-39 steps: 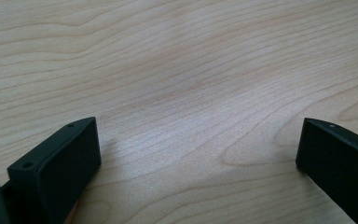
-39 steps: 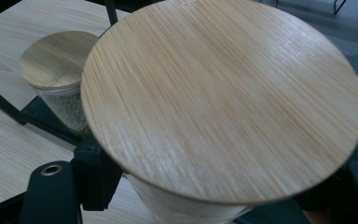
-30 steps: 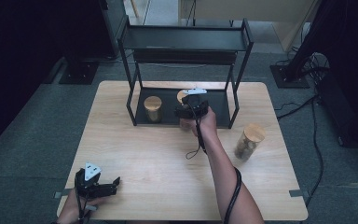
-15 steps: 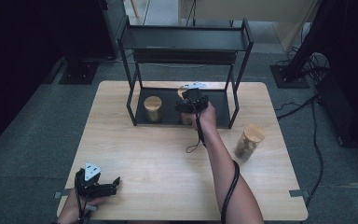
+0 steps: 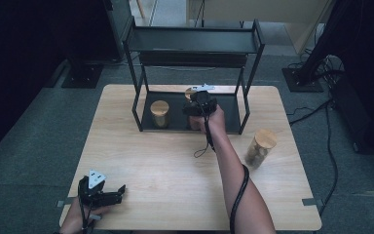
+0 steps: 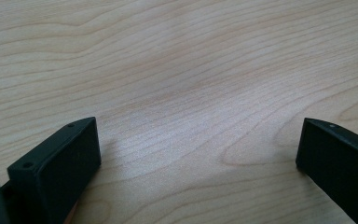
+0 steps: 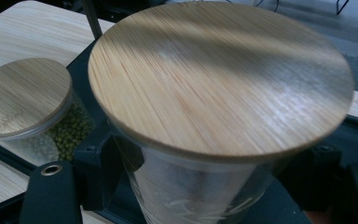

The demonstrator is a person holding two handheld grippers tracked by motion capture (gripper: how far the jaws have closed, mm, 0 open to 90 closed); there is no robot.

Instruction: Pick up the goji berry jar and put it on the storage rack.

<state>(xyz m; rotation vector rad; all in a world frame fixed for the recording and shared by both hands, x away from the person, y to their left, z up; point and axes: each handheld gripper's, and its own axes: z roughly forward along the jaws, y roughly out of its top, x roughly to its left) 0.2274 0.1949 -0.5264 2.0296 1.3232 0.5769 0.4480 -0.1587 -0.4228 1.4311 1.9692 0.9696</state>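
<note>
My right gripper (image 5: pixel 198 105) is shut on a glass jar with a bamboo lid (image 5: pixel 191 92), at the lower shelf of a black metal rack (image 5: pixel 195 44). In the right gripper view the jar's lid (image 7: pixel 219 79) sits just above the right gripper (image 7: pixel 205 179), with the black jaws pressing on the glass on both sides. I cannot tell whether the jar rests on the shelf. A second lidded jar (image 5: pixel 159 113) stands on the same shelf to the left, holding green beans (image 7: pixel 25 100). My left gripper (image 5: pixel 119 191) lies open at the table's front left, with bare wood between its jaws (image 6: pixel 198 135).
A third lidded jar (image 5: pixel 259 147) stands on the wooden table (image 5: pixel 165 170) at the right, beside the person's right forearm. The rack's uprights (image 5: pixel 246 105) frame the lower shelf, and its upper shelf lies above. Cables and stand bases lie on the floor behind.
The right gripper with its jar has edged slightly farther in under the rack. The left gripper has stayed where it was.
</note>
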